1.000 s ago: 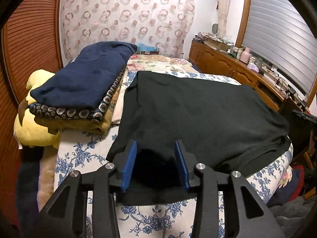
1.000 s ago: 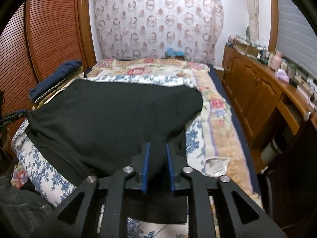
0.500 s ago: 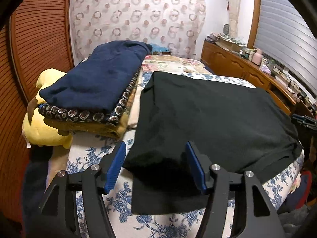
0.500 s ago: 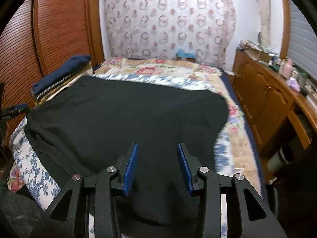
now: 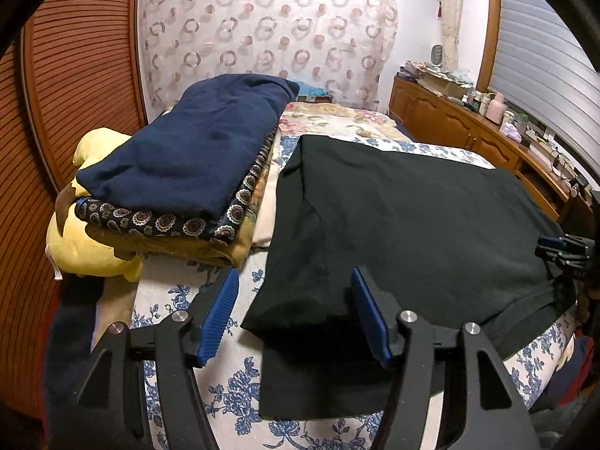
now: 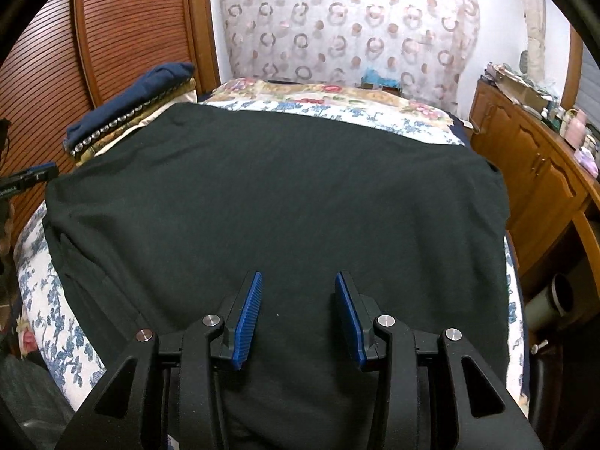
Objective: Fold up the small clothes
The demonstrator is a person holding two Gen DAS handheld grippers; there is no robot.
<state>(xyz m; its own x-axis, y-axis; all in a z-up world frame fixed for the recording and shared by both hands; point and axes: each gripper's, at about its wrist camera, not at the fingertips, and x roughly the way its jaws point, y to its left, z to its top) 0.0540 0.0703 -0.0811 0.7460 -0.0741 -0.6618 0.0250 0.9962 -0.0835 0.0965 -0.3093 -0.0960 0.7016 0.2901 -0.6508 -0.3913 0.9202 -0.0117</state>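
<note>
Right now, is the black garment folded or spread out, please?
Spread: the black garment lies flat across the bed, one sleeve folded in.

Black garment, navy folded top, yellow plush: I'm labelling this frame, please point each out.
Black garment (image 5: 412, 225), left wrist view, middle of its flat body.
Navy folded top (image 5: 195, 153), left wrist view, its upper face.
Yellow plush (image 5: 90, 255), left wrist view, its lower bulge.

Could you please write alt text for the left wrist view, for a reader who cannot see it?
A black garment lies spread flat on a blue-flowered bedspread, its near corner between the open blue-padded fingers of the left gripper. Beside it, to the left, sits a stack of folded clothes topped by a navy piece, with a patterned curtain behind.
</note>
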